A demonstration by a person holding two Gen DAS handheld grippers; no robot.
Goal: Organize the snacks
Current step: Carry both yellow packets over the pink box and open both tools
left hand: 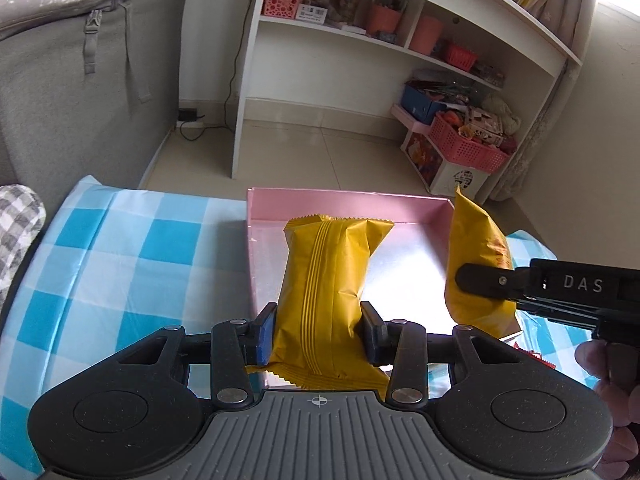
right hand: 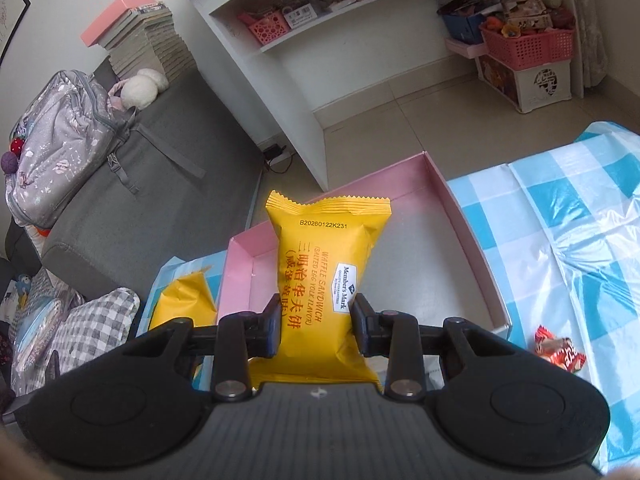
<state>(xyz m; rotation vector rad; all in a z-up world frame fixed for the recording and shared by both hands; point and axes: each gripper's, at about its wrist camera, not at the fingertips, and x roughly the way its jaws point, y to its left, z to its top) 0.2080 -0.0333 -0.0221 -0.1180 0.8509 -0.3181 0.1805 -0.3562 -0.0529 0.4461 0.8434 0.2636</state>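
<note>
I have one glossy yellow waffle-sandwich packet pinched in my left gripper and a second yellow packet in my right gripper, both mid-frame over the shallow pink cardboard box. The box looks bare, so nothing is stowed yet. A red-wrapped sweet waits at lower right.

Lower end of left yellow wafer packet hidden behind the left hand-held gripper body. Second yellow wafer packet partly covered by the right hand-held gripper finger, body cut by the right frame edge. Fingers only, rest of person out of frame. Right wrist view: printed packet bottom hidden behind the hand-held gripper; other packet half hidden by a gripper arm. Pink box floor mostly blocked by the packet. Red wrapper print too small to read. Shelf contents too small to identify; top cut off.
</note>
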